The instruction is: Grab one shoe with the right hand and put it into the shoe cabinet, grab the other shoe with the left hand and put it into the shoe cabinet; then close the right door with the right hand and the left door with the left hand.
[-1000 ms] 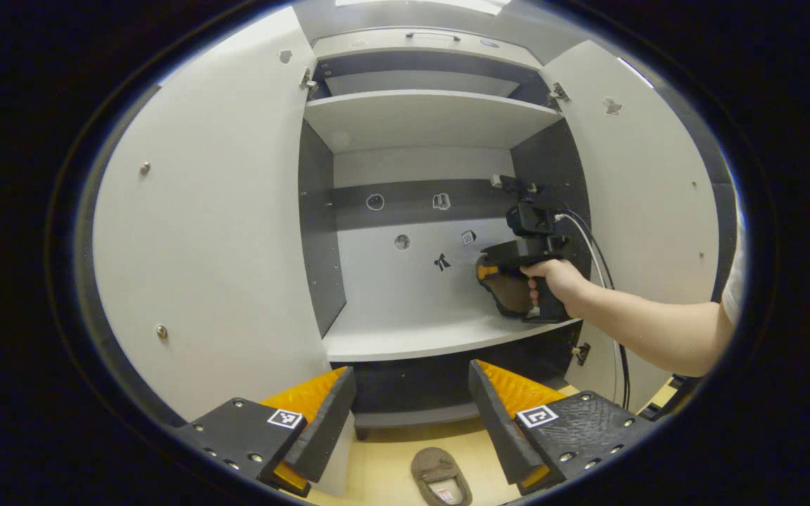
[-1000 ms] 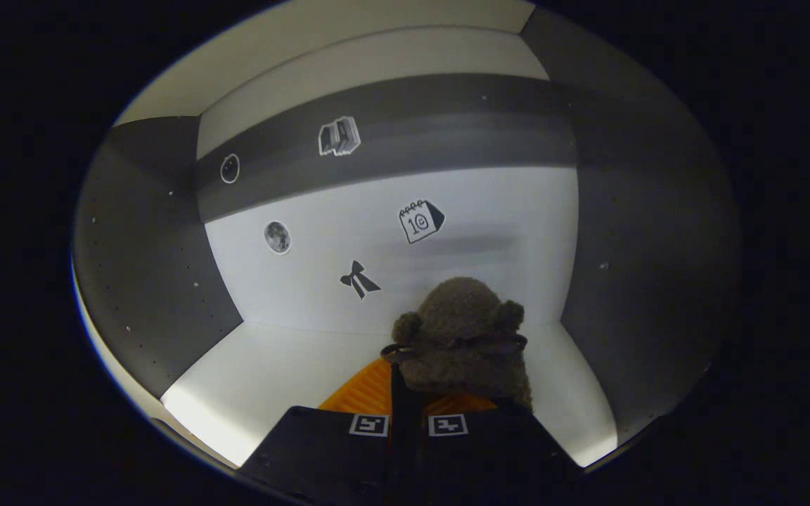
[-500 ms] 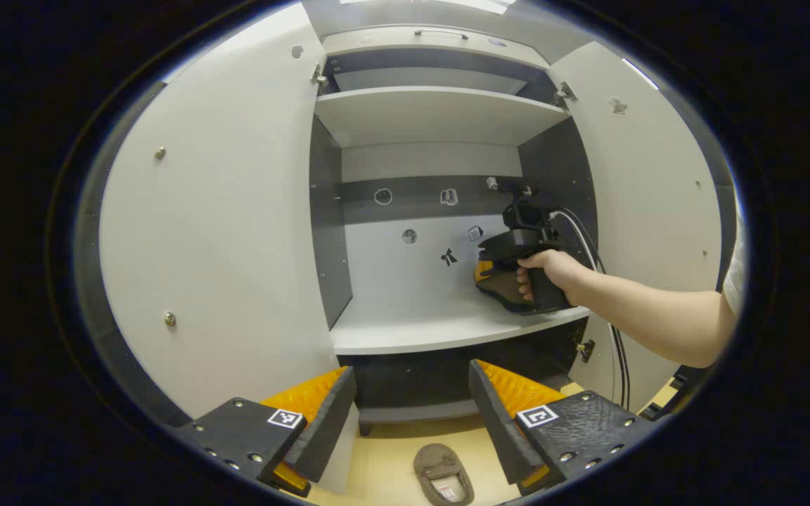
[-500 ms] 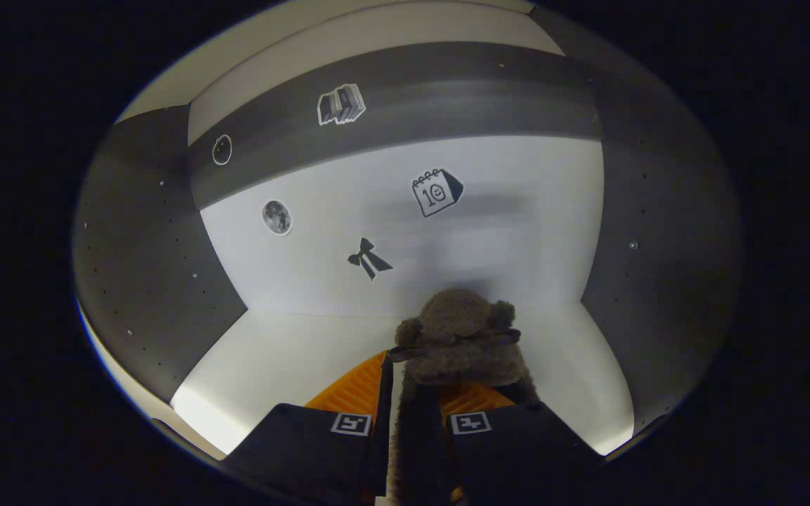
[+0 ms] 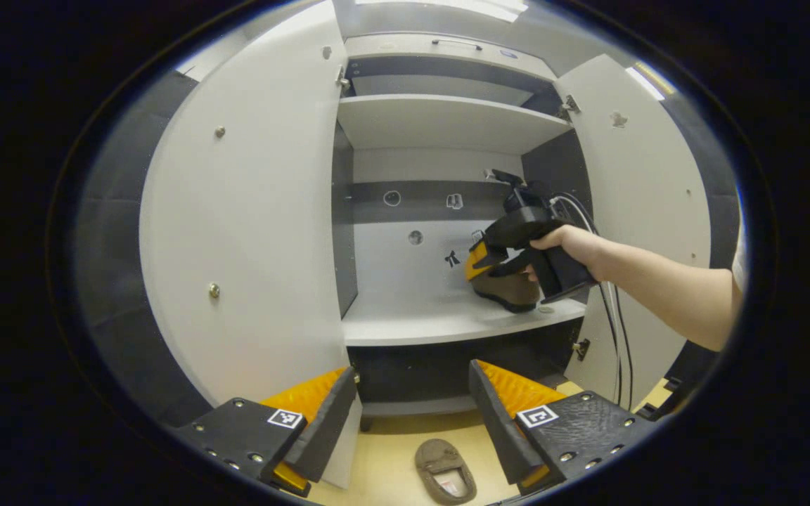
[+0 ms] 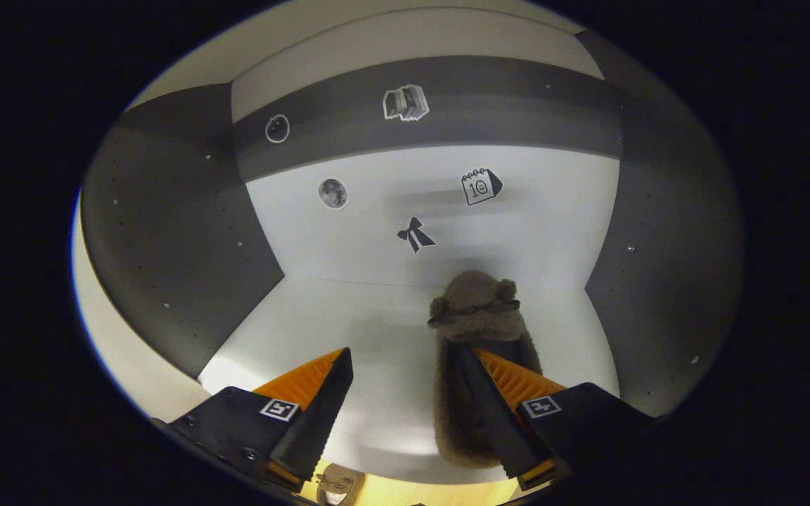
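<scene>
A brown fuzzy slipper (image 6: 479, 323) lies on the white lower shelf (image 6: 363, 337) of the shoe cabinet, toe toward the back wall. My right gripper (image 6: 405, 400) stands open; its right finger overlaps the slipper's heel side. In the left gripper view, a hand holds the right gripper (image 5: 479, 261) just above that slipper (image 5: 510, 289) on the shelf (image 5: 412, 320). The second slipper (image 5: 445, 471) lies on the tan floor before the cabinet, between and below the fingers of my open left gripper (image 5: 412, 414). Its edge (image 6: 338, 485) peeks in under the shelf front.
Both cabinet doors are swung wide: the left door (image 5: 257, 211) and the right door (image 5: 644, 190). An upper shelf (image 5: 447, 119) sits above. Cables (image 5: 612, 309) hang from the right gripper along the right door. Small stickers dot the back wall (image 6: 412, 235).
My right gripper has opened and let go of the slipper, which now rests on the lower shelf; the gripper has drawn back and tilted. The left gripper has shifted slightly.
</scene>
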`<state>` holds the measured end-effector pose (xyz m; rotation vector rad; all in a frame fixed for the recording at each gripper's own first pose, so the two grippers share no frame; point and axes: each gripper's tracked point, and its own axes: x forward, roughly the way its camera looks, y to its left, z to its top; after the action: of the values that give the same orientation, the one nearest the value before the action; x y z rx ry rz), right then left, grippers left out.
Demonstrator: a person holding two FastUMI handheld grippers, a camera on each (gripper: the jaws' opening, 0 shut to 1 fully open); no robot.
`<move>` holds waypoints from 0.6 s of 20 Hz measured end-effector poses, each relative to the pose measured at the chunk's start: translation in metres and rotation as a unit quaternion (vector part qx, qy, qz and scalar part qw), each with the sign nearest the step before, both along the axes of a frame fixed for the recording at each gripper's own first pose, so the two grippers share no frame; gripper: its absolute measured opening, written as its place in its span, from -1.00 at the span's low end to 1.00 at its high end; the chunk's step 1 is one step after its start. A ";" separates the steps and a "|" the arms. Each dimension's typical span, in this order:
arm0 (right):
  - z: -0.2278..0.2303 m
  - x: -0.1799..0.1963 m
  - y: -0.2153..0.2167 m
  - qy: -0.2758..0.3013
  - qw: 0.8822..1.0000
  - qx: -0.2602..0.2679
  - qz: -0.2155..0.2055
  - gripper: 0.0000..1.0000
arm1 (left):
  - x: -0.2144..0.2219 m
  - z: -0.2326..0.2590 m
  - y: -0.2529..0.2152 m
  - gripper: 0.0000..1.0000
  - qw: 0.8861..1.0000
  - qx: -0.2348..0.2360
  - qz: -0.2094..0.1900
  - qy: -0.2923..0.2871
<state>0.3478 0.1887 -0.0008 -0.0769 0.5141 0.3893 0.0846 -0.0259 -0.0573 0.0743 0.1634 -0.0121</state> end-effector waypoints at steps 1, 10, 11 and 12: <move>0.008 -0.009 -0.003 -0.009 1.000 0.001 -0.003 0.96 | -0.002 -0.004 0.001 0.87 1.000 0.000 -0.005 0.003; 0.018 -0.151 -0.017 -0.073 0.996 0.045 0.013 0.96 | -0.031 -0.129 0.002 0.87 0.983 0.021 -0.038 0.181; 0.002 -0.172 -0.021 -0.060 0.997 0.049 0.016 0.96 | -0.037 -0.145 0.000 0.88 0.979 0.019 -0.045 0.199; -0.012 -0.188 -0.029 -0.051 0.997 0.050 0.011 0.97 | -0.039 -0.155 -0.001 0.88 0.974 0.016 -0.053 0.218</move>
<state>0.1601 0.1598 -0.0129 -0.0062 0.3922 0.4292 0.0455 -0.0265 -0.2124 0.1123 0.5998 -0.1335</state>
